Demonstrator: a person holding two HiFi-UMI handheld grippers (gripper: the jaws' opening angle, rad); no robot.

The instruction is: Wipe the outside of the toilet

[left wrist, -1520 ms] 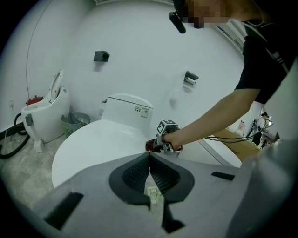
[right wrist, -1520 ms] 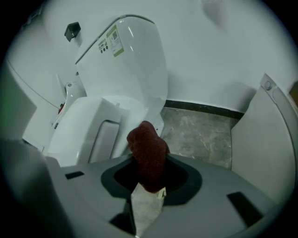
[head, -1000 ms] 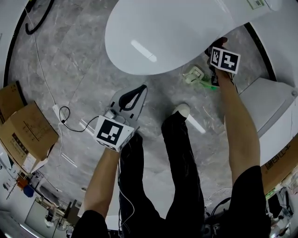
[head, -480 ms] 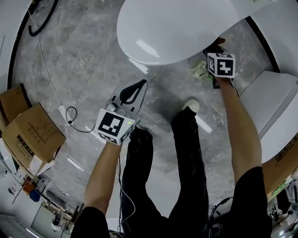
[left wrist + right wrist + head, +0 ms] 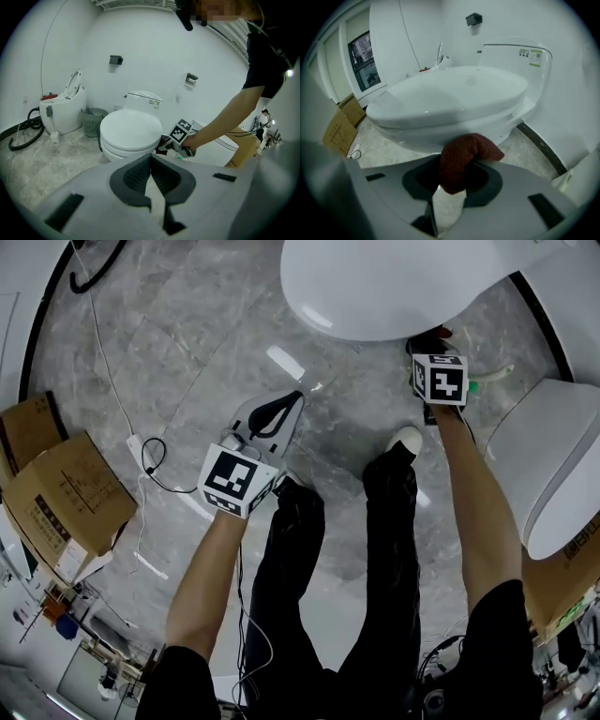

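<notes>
Maroon cloth (image 5: 464,157), clamped in the right tongs (image 5: 452,185), sits just below the white toilet (image 5: 450,103) bowl's side edge; whether they touch is unclear. The left tongs (image 5: 151,180), closed on nothing, hang well short of the toilet over open grey marble floor (image 5: 187,362), with cardboard boxes (image 5: 66,493) farther off.

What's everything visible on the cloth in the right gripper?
The cloth is dark red-brown with a nubby, towel-like texture. It is a small bunched wad pinched between the jaws of the right gripper, with its free end folded over toward the right. It sits low beside the white toilet, just under the overhang of the bowl. Whether it actually presses on the bowl can't be told.
</notes>
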